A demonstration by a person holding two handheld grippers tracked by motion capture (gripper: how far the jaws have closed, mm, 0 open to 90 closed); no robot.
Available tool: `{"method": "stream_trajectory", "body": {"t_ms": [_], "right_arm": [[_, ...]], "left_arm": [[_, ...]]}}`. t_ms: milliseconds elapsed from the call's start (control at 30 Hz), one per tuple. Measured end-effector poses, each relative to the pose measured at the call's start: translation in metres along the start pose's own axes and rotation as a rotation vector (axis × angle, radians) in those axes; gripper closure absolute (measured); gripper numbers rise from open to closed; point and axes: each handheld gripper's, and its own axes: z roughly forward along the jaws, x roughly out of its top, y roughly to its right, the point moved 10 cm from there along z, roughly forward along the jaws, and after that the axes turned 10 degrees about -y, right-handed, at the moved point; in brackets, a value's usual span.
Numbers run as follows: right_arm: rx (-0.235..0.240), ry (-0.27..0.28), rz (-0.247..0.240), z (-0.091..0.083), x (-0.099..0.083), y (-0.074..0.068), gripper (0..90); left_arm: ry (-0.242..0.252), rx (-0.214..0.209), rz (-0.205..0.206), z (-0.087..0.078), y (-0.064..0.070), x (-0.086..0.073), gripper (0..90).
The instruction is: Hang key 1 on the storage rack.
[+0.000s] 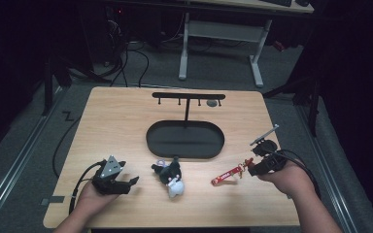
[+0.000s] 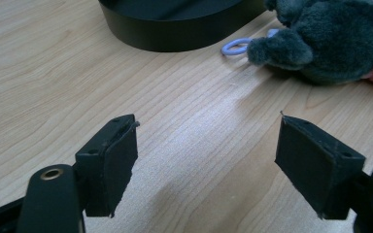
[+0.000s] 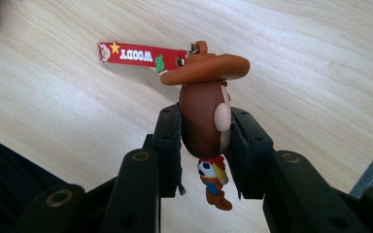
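R gripper (image 3: 204, 145) fingers clamped on Woody keychain figure (image 3: 201, 116) just above table (image 1: 126, 116) at R edge, red strap (image 3: 136, 53) trailing, L gripper (image 2: 206, 162) fingers wide apart, empty, near dark plush toy (image 2: 330, 41), black oval tray (image 1: 184, 140) behind.

The red strap (image 3: 143, 54) of the cowboy figure keychain (image 3: 206, 102) reads "WOODY", seen upside down.

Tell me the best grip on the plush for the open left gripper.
Probably the plush's dark upper body, where it is narrowest. Come in from the left gripper's side along the table, jaws either side of it. It lies flat with its small ring toward the tray, too thin to pinch.
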Motion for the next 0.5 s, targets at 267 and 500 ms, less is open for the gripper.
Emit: {"method": "stream_trajectory", "body": {"t_ms": [267, 500], "right_arm": [[-0.001, 0.018, 0.000, -0.021, 0.004, -0.004, 68.5], [-0.002, 0.032, -0.012, -0.034, 0.008, -0.008, 68.5]], "left_arm": [[0.001, 0.000, -0.002, -0.001, -0.001, 0.000, 23.5], [0.006, 0.000, -0.004, -0.002, -0.001, 0.000, 23.5]]}}
